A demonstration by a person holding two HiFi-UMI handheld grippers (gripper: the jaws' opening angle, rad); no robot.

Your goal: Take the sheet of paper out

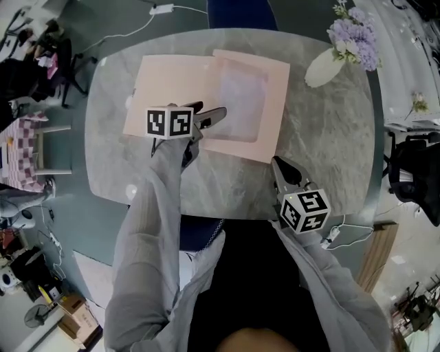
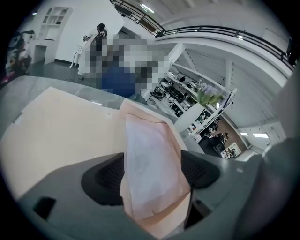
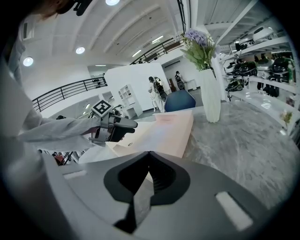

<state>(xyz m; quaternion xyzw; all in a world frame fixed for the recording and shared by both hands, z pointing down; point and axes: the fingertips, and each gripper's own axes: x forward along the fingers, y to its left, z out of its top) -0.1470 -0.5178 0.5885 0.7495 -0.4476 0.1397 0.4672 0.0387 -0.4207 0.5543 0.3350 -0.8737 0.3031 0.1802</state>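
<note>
The sheet of paper (image 1: 240, 96) lies flat in the right half of an open pink folder (image 1: 172, 82), pale and slightly translucent against the pink. Its near end sits between the two pads of the left gripper (image 1: 214, 115). In the left gripper view the sheet (image 2: 150, 140) runs up the middle with one dark ribbed pad on either side. The left gripper (image 2: 153, 171) has its jaws spread and neither pad presses on the paper. The folder's near edge shows just under the sheet. The folder rests on a grey marbled table (image 1: 323, 151) with rounded corners. A white vase (image 1: 323, 65) of lilac flowers (image 1: 354, 34) stands at the table's far right, well apart from the folder, and a blue chair (image 1: 240, 14) sits beyond the far edge. Around the table are a grey floor, shelving and a white, railed upper level. The left arm, in a grey sleeve (image 1: 151, 227), reaches forward over the near edge with the gripper angled down onto the folder and its marker cube (image 1: 170, 122) on top. The right gripper (image 1: 277, 163) hovers low over bare table just beside the folder's near right corner. Its jaws are closed together (image 3: 149, 157), with nothing that I can make out between them.
</note>
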